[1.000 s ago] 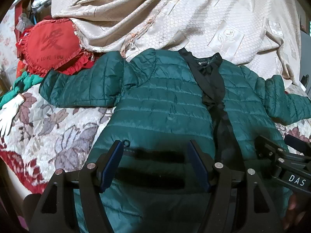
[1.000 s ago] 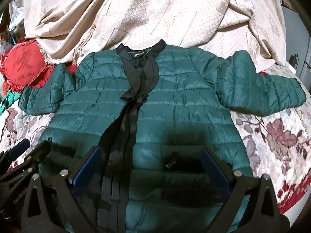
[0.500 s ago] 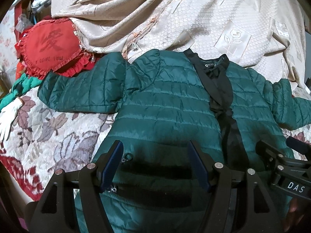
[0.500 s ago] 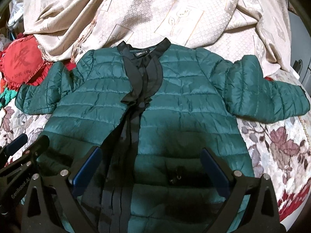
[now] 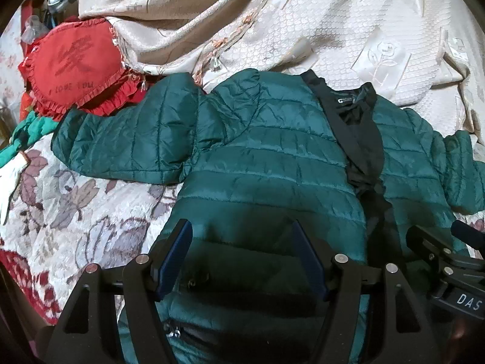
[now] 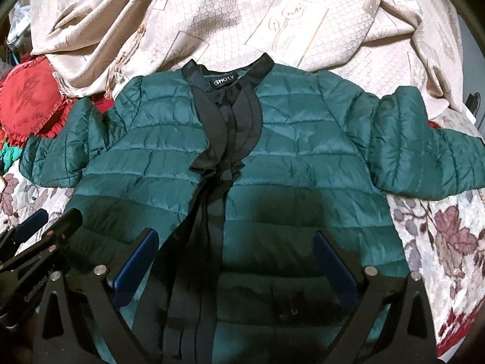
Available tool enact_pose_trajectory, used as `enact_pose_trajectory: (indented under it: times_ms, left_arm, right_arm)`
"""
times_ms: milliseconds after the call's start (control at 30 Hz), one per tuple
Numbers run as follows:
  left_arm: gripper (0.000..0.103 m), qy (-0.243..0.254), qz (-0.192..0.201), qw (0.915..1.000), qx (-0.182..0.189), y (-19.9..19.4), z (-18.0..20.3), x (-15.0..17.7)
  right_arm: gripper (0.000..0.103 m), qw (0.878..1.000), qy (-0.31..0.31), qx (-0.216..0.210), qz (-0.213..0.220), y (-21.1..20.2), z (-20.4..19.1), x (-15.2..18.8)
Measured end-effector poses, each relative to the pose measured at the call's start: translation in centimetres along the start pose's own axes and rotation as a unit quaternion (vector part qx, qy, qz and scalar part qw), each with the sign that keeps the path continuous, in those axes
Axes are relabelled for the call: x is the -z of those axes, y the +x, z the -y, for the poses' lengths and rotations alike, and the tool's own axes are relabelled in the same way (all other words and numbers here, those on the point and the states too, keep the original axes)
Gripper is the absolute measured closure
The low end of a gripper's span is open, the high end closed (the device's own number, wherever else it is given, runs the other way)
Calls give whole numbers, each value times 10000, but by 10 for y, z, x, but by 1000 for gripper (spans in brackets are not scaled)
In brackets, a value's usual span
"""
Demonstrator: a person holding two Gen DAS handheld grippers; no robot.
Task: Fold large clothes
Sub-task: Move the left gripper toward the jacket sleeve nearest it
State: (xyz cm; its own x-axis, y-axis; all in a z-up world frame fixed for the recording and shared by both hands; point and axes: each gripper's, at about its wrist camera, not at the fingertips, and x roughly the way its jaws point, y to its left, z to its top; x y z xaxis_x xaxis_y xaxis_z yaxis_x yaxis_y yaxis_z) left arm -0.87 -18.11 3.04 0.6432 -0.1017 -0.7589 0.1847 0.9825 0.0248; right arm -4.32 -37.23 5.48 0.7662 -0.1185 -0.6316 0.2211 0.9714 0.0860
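A dark green quilted jacket point(image 5: 272, 157) point(image 6: 303, 157) with a black front placket lies face up on a bed, both sleeves spread sideways. In the left wrist view my left gripper point(image 5: 242, 233) hovers open over the jacket's left lower panel, nothing between its blue pads. In the right wrist view my right gripper point(image 6: 236, 242) stands open wide over the lower middle, straddling the placket and right panel, holding nothing. Each gripper shows at the edge of the other's view. The jacket's hem is hidden under the grippers.
A floral bedspread point(image 5: 75, 212) point(image 6: 448, 236) lies under the jacket. A crumpled beige cover point(image 5: 303, 24) point(image 6: 242, 15) is heaped behind the collar. A red frilled cushion point(image 5: 72, 63) point(image 6: 27, 103) sits at the far left, by a teal cloth point(image 5: 33, 130).
Both grippers have moved forward over the jacket towards the collar; the jacket looms larger and pocket zip pulls have slid down towards the frames' bottom. Jaws unchanged.
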Motion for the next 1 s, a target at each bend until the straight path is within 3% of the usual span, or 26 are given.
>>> enact_pose_trajectory:
  times_ms: [600, 1000]
  left_arm:
    - [54, -57, -34, 10000, -60, 26, -9, -20]
    - [54, -111, -16, 9999, -122, 43, -22, -31]
  right_arm:
    - [0, 9998, -94, 115, -128, 30, -5, -23]
    - [0, 9999, -10, -64, -88, 56, -14, -30]
